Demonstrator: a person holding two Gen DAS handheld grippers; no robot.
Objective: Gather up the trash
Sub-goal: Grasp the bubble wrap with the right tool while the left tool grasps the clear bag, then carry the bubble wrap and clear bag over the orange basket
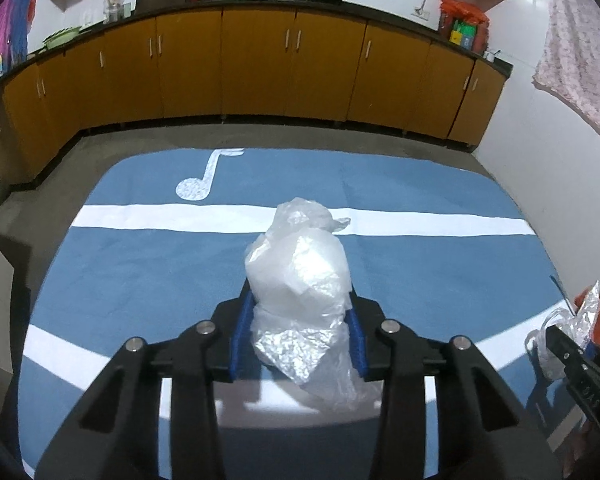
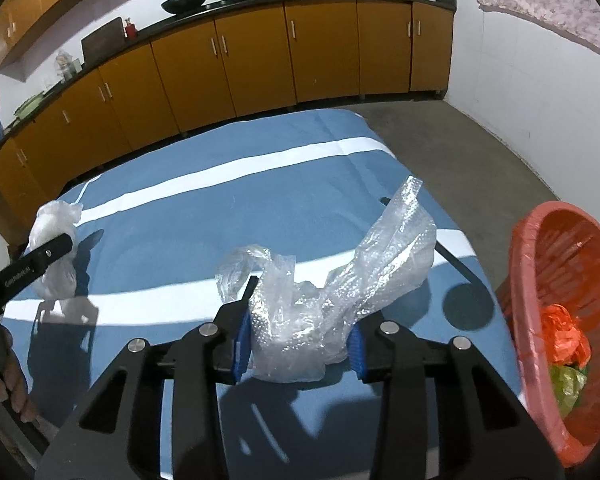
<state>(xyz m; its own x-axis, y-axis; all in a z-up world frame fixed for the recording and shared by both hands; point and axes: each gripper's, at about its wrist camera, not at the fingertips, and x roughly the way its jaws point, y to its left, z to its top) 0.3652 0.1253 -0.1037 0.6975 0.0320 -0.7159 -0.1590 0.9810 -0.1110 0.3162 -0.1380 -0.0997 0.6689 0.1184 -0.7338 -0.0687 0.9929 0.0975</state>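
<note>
From the left wrist, the left gripper (image 1: 298, 332) clamps a crumpled white plastic bag (image 1: 298, 276) above the blue cloth (image 1: 140, 272); its blue pads are half hidden by plastic. From the right wrist, the right gripper (image 2: 300, 340) pinches clear bubble wrap (image 2: 340, 280); the red basket (image 2: 532, 280) at the right is cut off by the frame edge.
</note>
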